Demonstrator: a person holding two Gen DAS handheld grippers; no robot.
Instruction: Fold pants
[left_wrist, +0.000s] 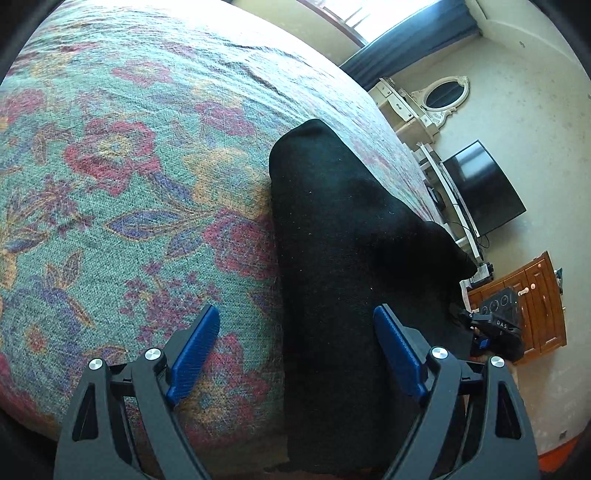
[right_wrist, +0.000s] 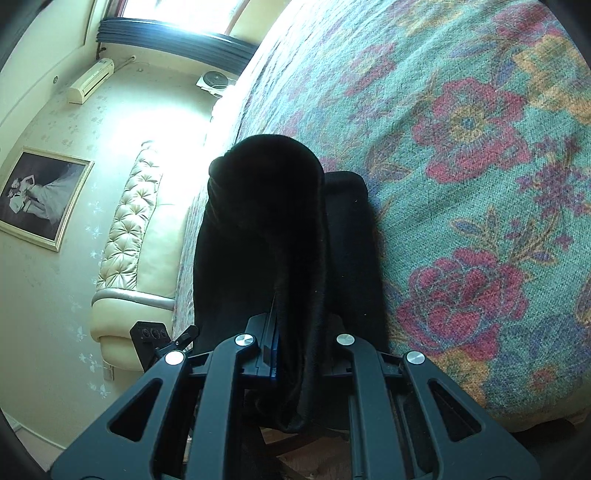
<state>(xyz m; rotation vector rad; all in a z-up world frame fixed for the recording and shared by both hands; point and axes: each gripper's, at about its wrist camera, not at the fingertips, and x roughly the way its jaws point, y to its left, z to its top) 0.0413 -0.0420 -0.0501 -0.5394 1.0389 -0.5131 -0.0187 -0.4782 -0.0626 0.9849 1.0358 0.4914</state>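
Bedspread (left_wrist: 122, 192): a floral woven cover is seen filling the space ahead of both pairs of fingers and passing under them
Pants (left_wrist: 332, 258): a long black band is laid on the bedspread, running forward from between the left fingers and away past their tips; in the right wrist view a lifted fold (right_wrist: 273, 221) is seen rising straight ahead of the right fingers, with a flatter layer just to its right
Left gripper (left_wrist: 295, 347): the blue pads are held wide apart above the cloth, nothing pinched; the right-hand pad (left_wrist: 397, 350) is over the black fabric, the other over bare bedspread
Right gripper (right_wrist: 295, 343): the fingers are drawn together and clamped on an edge of the pants, which is hung up between them
Step in hand: judged to be a fold in progress, one end being carried by the right gripper while the left is free
Next move: the held edge is probably to be carried over and laid onto the flat part, edges matched; the left fingers may be needed to pin or smooth the lower layer
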